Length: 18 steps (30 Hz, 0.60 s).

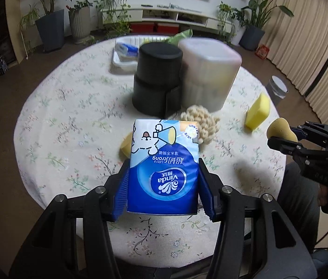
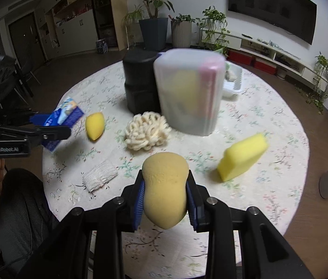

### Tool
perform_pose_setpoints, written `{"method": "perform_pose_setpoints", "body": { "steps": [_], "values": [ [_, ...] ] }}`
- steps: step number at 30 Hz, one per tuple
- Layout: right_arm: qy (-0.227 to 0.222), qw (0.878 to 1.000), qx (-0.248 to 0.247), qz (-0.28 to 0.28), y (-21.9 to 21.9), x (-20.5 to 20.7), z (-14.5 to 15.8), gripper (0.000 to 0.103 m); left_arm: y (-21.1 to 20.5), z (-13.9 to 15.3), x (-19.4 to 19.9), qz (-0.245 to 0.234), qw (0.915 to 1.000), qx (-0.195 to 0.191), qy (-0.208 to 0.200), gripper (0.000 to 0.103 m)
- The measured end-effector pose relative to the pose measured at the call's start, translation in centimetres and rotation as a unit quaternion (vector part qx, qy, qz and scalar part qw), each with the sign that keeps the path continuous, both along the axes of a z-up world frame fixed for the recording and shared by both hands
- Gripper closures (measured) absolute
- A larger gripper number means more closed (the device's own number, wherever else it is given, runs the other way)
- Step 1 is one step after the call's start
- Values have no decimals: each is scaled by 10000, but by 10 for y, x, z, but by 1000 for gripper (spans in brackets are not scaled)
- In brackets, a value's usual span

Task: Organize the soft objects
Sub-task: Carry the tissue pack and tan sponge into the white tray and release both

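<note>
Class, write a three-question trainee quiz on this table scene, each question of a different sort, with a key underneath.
1. True or false: the left gripper grips a blue tissue pack.
2. What does the right gripper grip? A) the yellow rectangular sponge B) a tan gourd-shaped sponge C) the cream knitted scrubber
3. Fill in: the translucent bin stands beside a ____ container.

Key: 1 true; 2 B; 3 black.
</note>
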State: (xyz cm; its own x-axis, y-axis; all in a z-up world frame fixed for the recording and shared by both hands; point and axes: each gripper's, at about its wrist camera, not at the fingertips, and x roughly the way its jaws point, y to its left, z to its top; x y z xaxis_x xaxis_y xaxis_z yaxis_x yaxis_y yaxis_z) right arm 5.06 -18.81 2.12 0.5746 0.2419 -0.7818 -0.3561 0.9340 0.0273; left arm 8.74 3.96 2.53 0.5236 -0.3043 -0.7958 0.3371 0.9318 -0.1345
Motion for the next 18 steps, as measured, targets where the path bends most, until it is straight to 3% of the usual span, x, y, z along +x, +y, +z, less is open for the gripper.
{"method": "perform_pose_setpoints", "body": {
  "steps": [9, 18],
  "values": [
    [-326, 9991, -35, -258, -42, 26, 43, 69, 26, 42, 34, 183, 9990, -65, -413, 53],
    [-559, 9979, -267, -207, -69, 105, 82, 69, 33, 66, 134, 83, 9988, 12, -488, 53]
  ]
}}
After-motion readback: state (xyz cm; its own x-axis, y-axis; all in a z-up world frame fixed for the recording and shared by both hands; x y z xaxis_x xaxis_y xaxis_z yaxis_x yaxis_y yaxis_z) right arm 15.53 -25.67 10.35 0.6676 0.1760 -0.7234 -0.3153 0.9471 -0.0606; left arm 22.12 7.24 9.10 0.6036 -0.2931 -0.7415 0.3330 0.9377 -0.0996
